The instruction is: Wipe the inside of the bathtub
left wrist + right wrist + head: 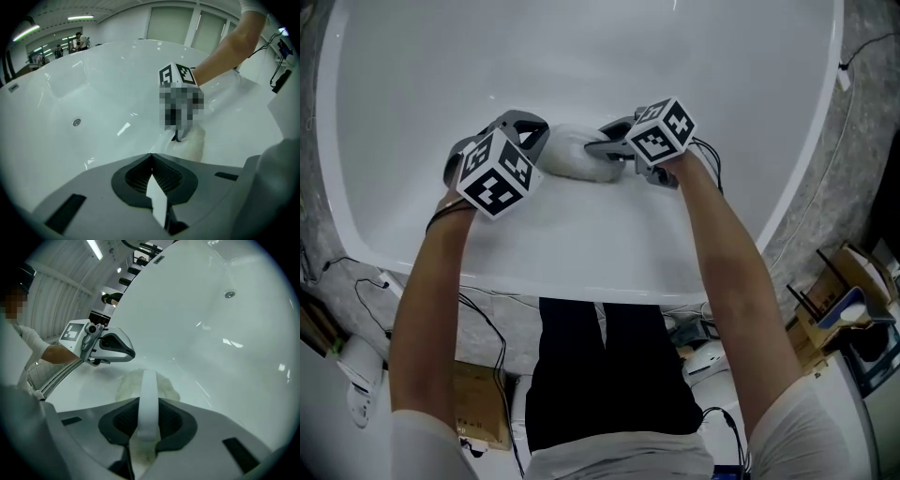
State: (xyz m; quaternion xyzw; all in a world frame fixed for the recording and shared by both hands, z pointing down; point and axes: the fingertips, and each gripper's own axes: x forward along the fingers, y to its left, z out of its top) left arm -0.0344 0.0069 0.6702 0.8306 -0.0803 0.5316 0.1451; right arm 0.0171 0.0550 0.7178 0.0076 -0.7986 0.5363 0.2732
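A white bathtub [581, 56] is filling the view. Both forearms are reaching straight over its near rim. The right gripper [602, 148] is pinching a pale cloth [570, 155] against the tub floor. The left gripper [530, 141], just beside the cloth, seems to be pressing its jaws together on nothing.

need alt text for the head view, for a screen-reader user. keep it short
Looking steeply down into a white bathtub: the right gripper holds a pale cloth against the tub's inside surface, with the left gripper close beside the cloth. The person's bare forearms reach in over the near rim.
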